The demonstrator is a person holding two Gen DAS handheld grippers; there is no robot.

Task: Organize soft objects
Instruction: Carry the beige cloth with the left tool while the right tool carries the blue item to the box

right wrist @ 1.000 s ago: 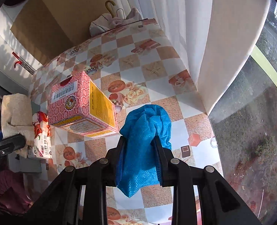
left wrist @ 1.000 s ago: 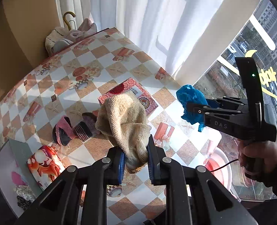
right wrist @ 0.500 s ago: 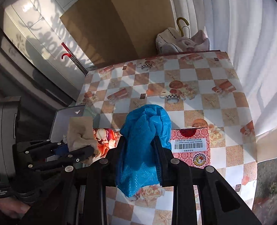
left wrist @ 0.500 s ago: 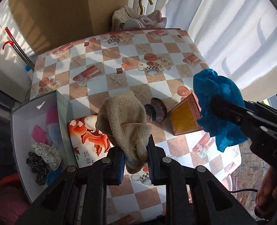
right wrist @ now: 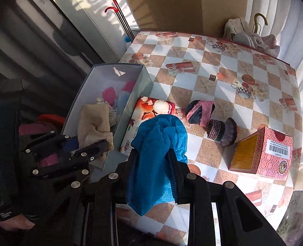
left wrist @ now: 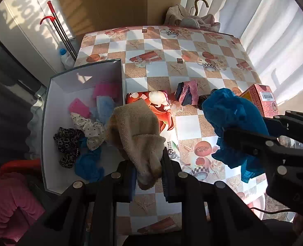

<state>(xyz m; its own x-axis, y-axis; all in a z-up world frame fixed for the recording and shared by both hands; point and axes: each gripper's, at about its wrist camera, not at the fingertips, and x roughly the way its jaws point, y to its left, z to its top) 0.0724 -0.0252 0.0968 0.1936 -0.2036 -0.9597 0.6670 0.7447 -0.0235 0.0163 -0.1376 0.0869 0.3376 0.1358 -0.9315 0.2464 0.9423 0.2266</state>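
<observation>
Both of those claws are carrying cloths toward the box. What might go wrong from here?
1. The left gripper pinches only the bottom edge of the beige cloth. Most of it flops loose, so part may drape over the wall of the box rather than drop inside.
2. The right gripper, holding the blue cloth, is close beside the left one. They might bump at the box.
3. The blue cloth hangs low and could drag across the tissue pack.
</observation>
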